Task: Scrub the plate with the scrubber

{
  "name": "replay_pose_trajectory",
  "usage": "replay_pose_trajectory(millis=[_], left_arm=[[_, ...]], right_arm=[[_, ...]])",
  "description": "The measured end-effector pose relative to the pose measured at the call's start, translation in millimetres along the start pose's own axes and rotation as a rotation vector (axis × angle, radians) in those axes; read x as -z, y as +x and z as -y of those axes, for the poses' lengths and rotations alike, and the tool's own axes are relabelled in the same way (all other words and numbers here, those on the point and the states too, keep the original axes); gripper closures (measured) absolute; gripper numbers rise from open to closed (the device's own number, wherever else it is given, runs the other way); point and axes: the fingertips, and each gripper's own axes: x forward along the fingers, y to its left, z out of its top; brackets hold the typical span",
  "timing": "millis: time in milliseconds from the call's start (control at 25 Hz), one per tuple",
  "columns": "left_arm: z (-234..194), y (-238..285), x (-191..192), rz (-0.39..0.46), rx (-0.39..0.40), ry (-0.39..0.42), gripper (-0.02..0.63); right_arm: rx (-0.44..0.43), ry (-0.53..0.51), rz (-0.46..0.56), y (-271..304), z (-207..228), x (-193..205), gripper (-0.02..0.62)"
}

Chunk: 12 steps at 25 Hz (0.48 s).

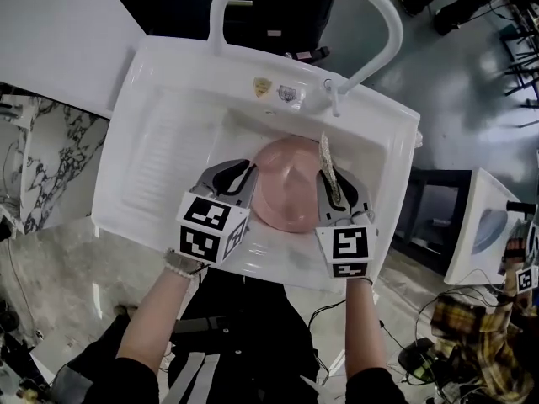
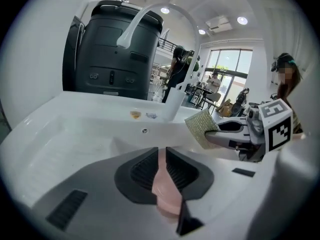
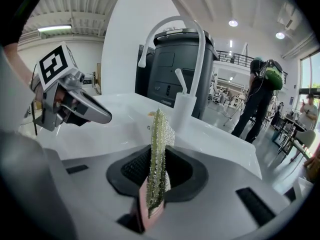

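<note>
The left gripper (image 2: 162,156) has its fingers almost together, pinching the left rim of the pink plate (image 1: 290,188), which sits in the sink (image 1: 168,99) basin. The right gripper (image 3: 159,171) clamps the scrubber (image 3: 157,144) upright at the plate's right edge. The plate looks stiff, light and probably slippery, so the rim suits gripping; the scrubber is soft. Basin walls crowd both sides, and the faucet (image 1: 216,11) arches over the far side.

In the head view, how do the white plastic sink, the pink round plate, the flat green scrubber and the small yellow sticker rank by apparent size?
1. white plastic sink
2. pink round plate
3. flat green scrubber, seen nearly edge-on, so it looks thin
4. small yellow sticker
</note>
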Motion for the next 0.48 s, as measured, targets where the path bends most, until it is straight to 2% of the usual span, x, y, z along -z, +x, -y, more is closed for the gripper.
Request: replay_pose_trajectory(millis=[160, 480], left_arm=[[-13.8, 19.8, 15.6, -0.048, -0.011, -0.045, 0.560], [-28.5, 54.0, 45.8, -0.134, -0.029, -0.062, 0.528]], right_arm=[[-0.021, -0.029, -0.029, 23.3, -3.2, 16.5, 0.523], [-0.048, -0.114, -0.100, 51.6, -11.8, 46.8, 0.523]])
